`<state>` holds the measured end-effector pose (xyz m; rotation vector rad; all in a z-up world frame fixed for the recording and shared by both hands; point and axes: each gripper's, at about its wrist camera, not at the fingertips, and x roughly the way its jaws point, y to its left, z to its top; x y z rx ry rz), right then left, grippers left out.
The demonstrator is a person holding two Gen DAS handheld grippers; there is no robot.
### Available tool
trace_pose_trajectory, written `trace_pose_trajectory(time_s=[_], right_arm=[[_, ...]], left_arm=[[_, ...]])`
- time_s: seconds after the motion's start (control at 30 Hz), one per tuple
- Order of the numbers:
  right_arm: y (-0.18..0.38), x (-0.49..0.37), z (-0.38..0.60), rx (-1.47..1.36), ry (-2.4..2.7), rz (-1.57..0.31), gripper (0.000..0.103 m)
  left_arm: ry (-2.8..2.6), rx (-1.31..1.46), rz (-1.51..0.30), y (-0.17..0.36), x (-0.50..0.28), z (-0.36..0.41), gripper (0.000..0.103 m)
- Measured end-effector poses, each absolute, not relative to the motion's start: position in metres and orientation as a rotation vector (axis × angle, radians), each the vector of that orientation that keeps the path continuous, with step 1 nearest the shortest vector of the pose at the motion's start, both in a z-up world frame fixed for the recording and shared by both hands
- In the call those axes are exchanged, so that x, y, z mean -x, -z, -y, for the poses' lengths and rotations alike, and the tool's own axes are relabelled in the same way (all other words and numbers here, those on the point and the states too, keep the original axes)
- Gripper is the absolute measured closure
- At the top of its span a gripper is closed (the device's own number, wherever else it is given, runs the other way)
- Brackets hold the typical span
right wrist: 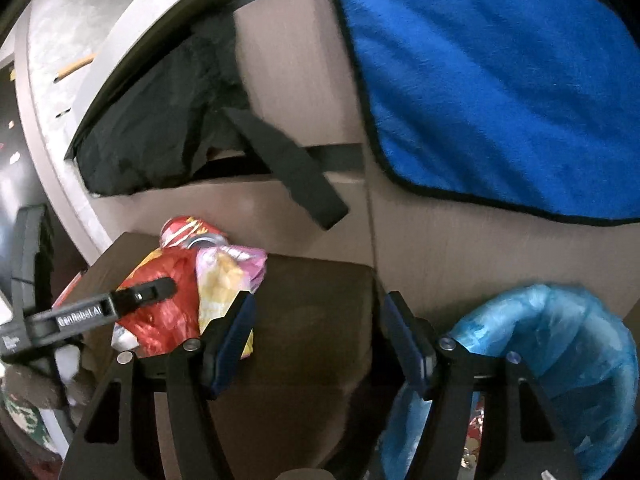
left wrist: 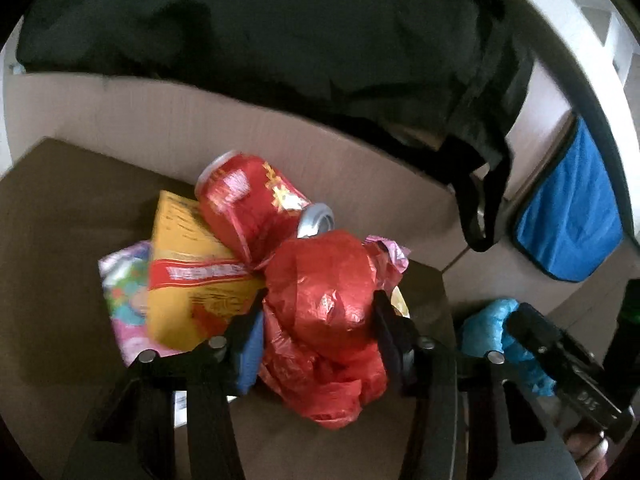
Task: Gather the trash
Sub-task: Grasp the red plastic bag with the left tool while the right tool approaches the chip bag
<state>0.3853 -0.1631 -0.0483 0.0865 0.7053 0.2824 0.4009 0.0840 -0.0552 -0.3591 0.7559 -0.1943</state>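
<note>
Left hand-held gripper (left wrist: 320,320) pinches red bag (left wrist: 324,304); right hand-held gripper (right wrist: 318,328) spread, empty. Can (left wrist: 248,200), yellow box (left wrist: 192,276), wrappers (right wrist: 228,276) remain on surface (left wrist: 60,240). Collection looks barely begun.

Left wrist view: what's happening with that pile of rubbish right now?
A person is collecting trash with two handheld grippers. The left gripper straddles a crumpled red plastic bag on top of a pile with a red drink can and a yellow carton; whether its pads already press on the bag is unclear. The right gripper is open and empty, next to a blue trash bag.
</note>
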Motion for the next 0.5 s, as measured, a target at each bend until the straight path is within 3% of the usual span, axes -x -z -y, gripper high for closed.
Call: trace_pose_trajectory(time_s=[0.5], right_arm=[[0.076,-0.438,0.081,-0.077,-0.391,-0.839,0.039]], left_arm=[[0.023,0.367,-0.629,0.025,-0.299,-0.186,0.054]])
